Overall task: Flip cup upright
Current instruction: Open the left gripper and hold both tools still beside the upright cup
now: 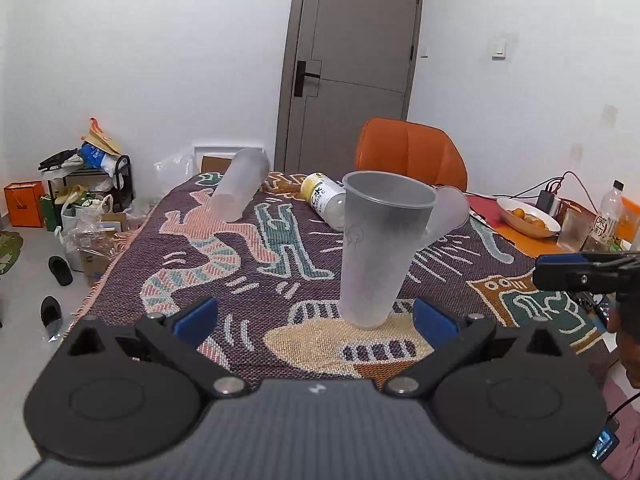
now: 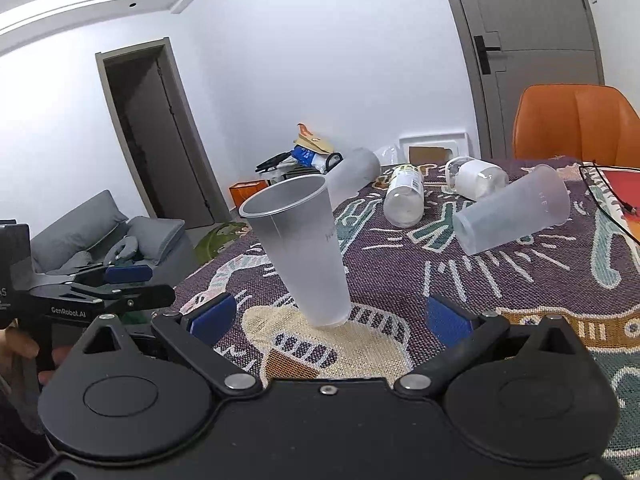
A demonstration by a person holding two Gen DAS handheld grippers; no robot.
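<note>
Colours and patterns on your table

Your frosted, translucent grey cup (image 1: pixel 380 248) stands on a cream patch of the woven cloth (image 1: pixel 248 240), dark purple with salmon, teal and white figures. At 1 o'clock you see an orange chair (image 1: pixel 412 152); at 12, a grey door (image 1: pixel 352 60). Both grippers, left gripper (image 1: pixel 316 316) and right gripper (image 2: pixel 330 316), are black with blue pads.

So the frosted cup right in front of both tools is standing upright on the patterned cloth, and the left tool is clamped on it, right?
Not quite. The frosted cup does stand upright on the patterned cloth, but the left tool is open, its blue fingers spread apart from the cup. The left wrist view shows this.
</note>
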